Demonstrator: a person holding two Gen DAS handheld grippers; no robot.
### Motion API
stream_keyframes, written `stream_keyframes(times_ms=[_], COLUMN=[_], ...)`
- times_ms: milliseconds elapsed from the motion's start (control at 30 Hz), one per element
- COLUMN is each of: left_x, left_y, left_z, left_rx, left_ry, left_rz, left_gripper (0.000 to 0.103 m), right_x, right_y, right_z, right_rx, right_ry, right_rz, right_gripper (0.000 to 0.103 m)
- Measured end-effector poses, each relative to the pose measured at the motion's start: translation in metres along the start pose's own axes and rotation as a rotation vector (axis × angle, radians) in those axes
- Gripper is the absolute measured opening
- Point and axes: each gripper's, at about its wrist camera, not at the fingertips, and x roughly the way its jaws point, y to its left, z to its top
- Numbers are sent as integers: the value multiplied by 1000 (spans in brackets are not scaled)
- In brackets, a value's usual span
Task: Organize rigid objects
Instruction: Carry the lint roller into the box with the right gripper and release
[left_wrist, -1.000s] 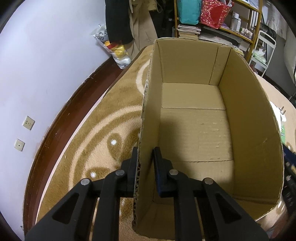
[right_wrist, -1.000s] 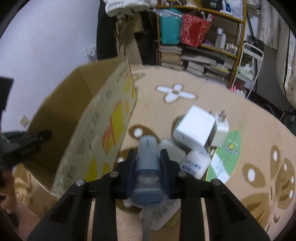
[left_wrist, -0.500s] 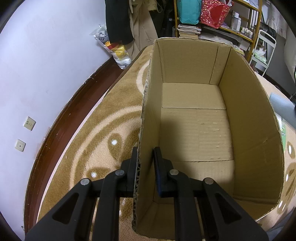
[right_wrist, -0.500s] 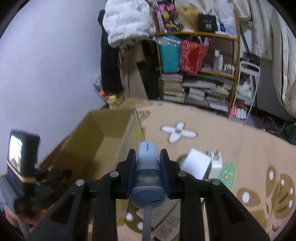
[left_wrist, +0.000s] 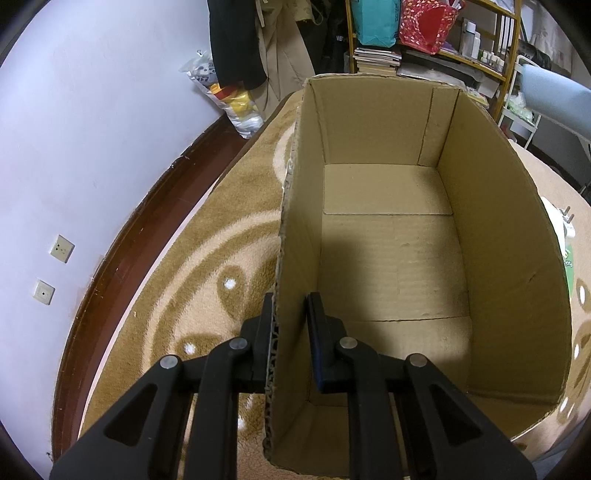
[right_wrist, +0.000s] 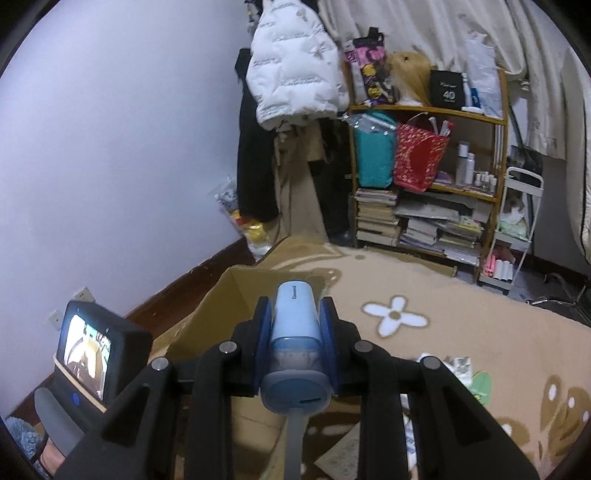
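Surface: tan carpet (left_wrist: 207, 236) with pale swirls and a white flower motif (right_wrist: 395, 315), laid on the floor up to a dark brown skirting board (left_wrist: 122, 243).
Room: lilac wall (left_wrist: 92, 110) at 9 o'clock, carrying two wall sockets (left_wrist: 61, 248); wooden shelf unit (right_wrist: 424, 184) at 1 o'clock, stacked with books, a teal bag and a red bag; white puffer jacket (right_wrist: 291, 81) hanging at 12 o'clock.
Task object: pale blue cylindrical device (right_wrist: 295, 343), rounded grey-blue end and a grey cord toward the camera, lettering on the far end.
Right gripper (right_wrist: 295, 317): jaws grasping the blue device, held above the carpet and the box's near edge.
Container: open cardboard box (left_wrist: 498, 258), nothing visible inside.
Left gripper (left_wrist: 290, 325): jaws clenched on the box's left wall, one inside, one outside.
Loose items: white plug adapter (left_wrist: 565, 225) on the carpet at 3 o'clock of the box.
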Motion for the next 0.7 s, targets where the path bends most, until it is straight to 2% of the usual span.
stream_keyframes(times_ms=[167, 700], left_x=[0, 0], left_y=[-1, 2], left_z=[0, 0], left_rx=[-9, -6], left_ry=[3, 5], left_rz=[-4, -4], left_gripper=[15, 15], right_x=[13, 36], right_y=[15, 7], right_z=[-15, -35], right_rx=[-57, -39], right_ry=[36, 131], right_rz=[0, 11], right_gripper=[28, 28])
